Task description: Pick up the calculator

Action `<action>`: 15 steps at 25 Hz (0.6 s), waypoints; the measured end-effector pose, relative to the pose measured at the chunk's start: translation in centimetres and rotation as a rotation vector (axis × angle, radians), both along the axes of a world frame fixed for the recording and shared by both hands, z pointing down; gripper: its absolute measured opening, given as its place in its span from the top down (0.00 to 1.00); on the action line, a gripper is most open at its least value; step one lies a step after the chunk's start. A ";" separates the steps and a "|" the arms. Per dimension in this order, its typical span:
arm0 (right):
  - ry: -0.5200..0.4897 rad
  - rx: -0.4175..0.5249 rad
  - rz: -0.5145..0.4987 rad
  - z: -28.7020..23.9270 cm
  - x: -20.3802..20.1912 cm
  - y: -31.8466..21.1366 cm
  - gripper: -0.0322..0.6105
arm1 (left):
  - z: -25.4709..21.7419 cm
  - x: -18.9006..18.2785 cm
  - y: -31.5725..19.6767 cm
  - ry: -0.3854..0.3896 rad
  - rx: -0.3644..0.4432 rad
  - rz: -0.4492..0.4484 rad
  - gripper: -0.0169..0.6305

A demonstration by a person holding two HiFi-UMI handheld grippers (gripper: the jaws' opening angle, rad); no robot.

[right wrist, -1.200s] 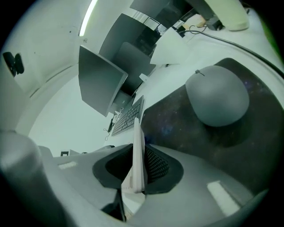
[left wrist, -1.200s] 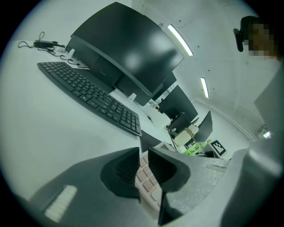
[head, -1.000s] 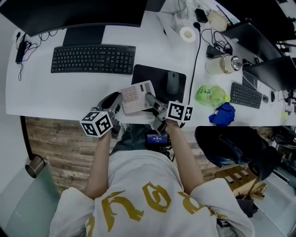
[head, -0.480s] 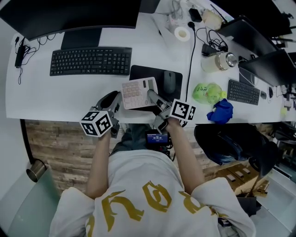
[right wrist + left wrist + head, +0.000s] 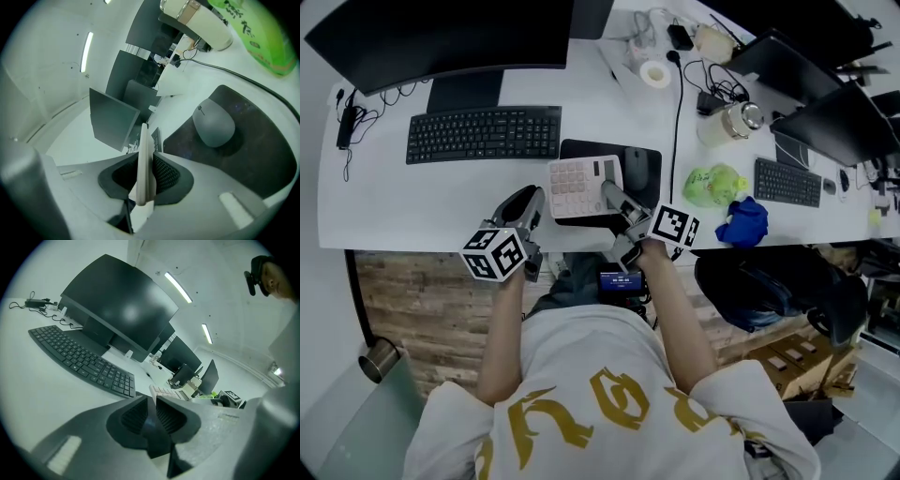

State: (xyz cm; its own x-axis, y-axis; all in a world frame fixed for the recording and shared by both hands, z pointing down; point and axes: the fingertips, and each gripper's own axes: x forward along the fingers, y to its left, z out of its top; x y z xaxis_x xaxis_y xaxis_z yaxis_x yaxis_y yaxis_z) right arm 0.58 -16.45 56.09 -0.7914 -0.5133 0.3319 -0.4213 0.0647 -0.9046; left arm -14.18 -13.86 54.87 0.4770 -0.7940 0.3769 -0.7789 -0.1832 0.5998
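Shifted away from the desk edge and squarer than a second ago, the calculator hangs over the mouse pad, its right edge clamped in the right gripper. The left gripper sits closed, empty. The pickup looks essentially done.

Pale pink-white calculator, keys up, clamped by its edge in jaws

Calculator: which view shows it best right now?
Head view: the whole keypad face of the calculator shows. Right gripper view shows only its thin edge clamped in the right tool. Left gripper view catches a distant sliver.
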 end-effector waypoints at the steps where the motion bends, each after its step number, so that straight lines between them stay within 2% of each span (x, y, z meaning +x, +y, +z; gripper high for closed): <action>1: -0.013 0.000 0.013 -0.4 0.1 0.0 0.79 | -0.4 -0.1 0.0 -0.002 0.007 -0.001 0.89; 7: -0.052 0.016 0.071 -2.5 0.4 0.5 0.79 | -2.5 -0.3 0.1 -0.010 0.053 0.001 0.89; 15: -0.051 0.012 0.129 -4.4 0.8 1.2 0.79 | -5.6 -0.2 0.3 -0.017 0.117 0.019 0.89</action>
